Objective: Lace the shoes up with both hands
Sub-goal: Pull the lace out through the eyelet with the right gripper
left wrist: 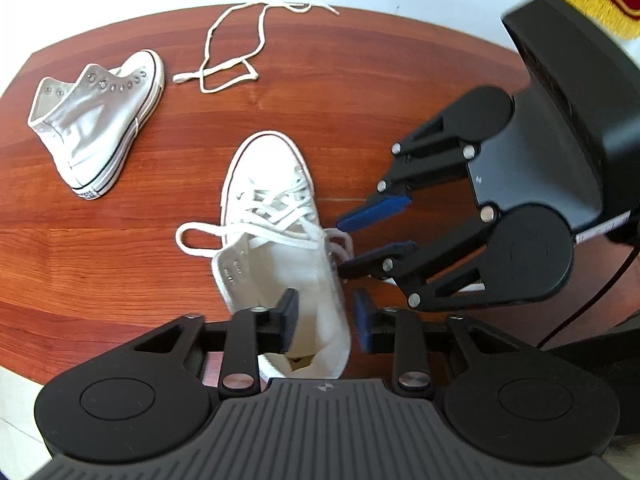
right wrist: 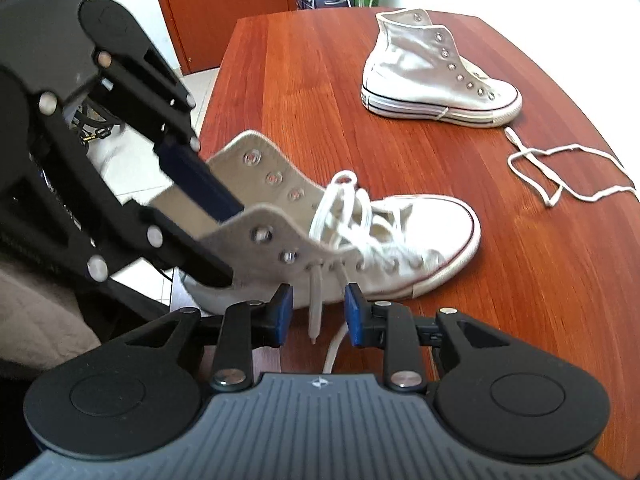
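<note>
A white high-top sneaker stands upright near the front edge of the wooden table, toe pointing away from the left wrist camera. It is laced through the lower eyelets; the upper eyelets are bare. One lace loop lies on the table to its left.

The left gripper is spread open, its fingers straddling the right-hand collar wall of the sneaker: one pad inside the shoe opening, the other outside. Whether either pad touches the canvas cannot be told.

The right gripper is likewise open, gripping nothing. A loose lace end hangs from a side eyelet and falls between its pads without visible contact.

A second sneaker, unlaced, lies on its side well apart at the far part of the table. A separate loose lace lies tangled on the table near its toe
</note>
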Available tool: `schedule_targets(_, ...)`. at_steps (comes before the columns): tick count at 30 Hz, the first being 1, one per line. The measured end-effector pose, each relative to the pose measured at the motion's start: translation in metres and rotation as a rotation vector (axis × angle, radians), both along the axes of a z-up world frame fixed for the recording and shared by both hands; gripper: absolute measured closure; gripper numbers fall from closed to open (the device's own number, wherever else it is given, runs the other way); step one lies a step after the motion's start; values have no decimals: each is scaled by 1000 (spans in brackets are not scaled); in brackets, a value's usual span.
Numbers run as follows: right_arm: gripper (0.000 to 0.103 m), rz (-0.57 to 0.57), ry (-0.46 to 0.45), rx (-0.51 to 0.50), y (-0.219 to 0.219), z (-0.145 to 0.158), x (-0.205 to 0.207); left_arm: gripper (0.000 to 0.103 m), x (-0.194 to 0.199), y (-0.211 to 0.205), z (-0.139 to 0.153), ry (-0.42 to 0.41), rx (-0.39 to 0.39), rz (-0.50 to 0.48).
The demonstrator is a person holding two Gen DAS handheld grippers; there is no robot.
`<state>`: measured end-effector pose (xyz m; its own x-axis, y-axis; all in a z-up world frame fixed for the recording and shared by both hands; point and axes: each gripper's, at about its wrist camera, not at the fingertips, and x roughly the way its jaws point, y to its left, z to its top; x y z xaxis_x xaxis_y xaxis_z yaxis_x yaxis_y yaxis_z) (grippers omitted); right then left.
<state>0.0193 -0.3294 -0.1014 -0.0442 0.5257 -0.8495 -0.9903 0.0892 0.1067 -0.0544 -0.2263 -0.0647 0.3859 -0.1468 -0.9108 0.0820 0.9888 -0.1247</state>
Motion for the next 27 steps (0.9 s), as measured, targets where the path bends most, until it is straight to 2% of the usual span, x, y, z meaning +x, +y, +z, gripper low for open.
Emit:
schedule_targets(3,79,21,-2,3,7,-2,2,91,-1,1,0,2,-6,1)
schedule_targets(6,94,41,-4,7,13,-4,4,90,-1,3,1,5,-6,8)
schedule_targets(9,99,61,-6,9,20,-6,6,88,0,5,0,9,-10,14)
schedule_targets(16,100,20,-6,-50,14,-7,4,86,0,9,-1,10,-17,26)
schedule_targets(27,100,-94,5,-118,-28,-11,-7,85,0,13,-3,2,-16,31)
